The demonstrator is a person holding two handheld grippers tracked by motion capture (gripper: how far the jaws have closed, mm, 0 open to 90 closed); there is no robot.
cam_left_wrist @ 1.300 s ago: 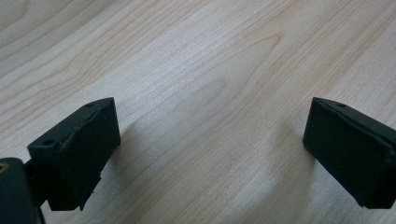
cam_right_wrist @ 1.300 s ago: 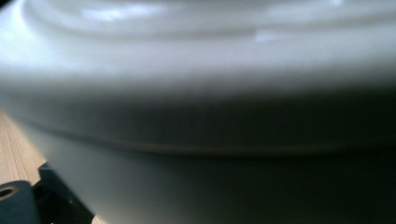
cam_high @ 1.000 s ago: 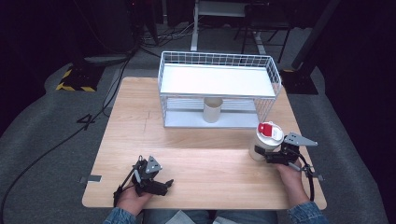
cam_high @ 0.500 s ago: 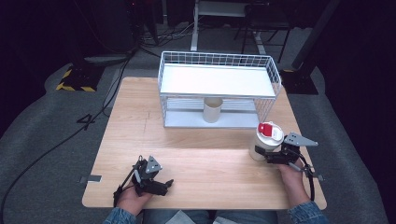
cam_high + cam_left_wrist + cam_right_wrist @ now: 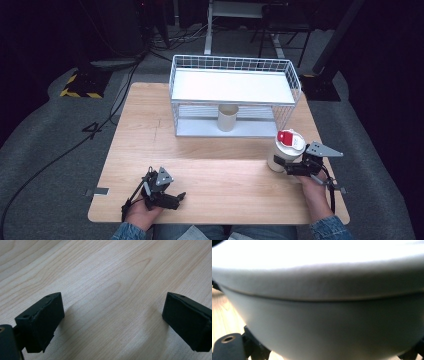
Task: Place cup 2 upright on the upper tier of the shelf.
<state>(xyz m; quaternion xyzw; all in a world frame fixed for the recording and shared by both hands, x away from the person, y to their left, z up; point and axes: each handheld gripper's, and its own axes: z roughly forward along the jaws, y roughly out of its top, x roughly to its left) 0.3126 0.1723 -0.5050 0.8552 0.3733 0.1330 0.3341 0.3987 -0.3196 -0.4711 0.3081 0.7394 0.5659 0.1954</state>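
A white container [image 5: 285, 152] with a red-and-white lid [image 5: 290, 139] stands near the table's right edge. My right gripper [image 5: 294, 169] is at its near side, and its jaws have just been closing with the container between them. In the right gripper view the container's white wall [image 5: 324, 315] bulges right up to the camera, and one black finger [image 5: 229, 346] shows at the lower left. My left gripper [image 5: 176, 198] rests low at the table's front left. Its jaws stand wide apart, with bare wood between the fingers [image 5: 47, 315].
A white wire basket shelf [image 5: 235, 64] stands at the back of the wooden table [image 5: 210, 165]. A cream cup [image 5: 227, 117] sits on the shelf's lower level. Dark floor with cables and stands surrounds the table.
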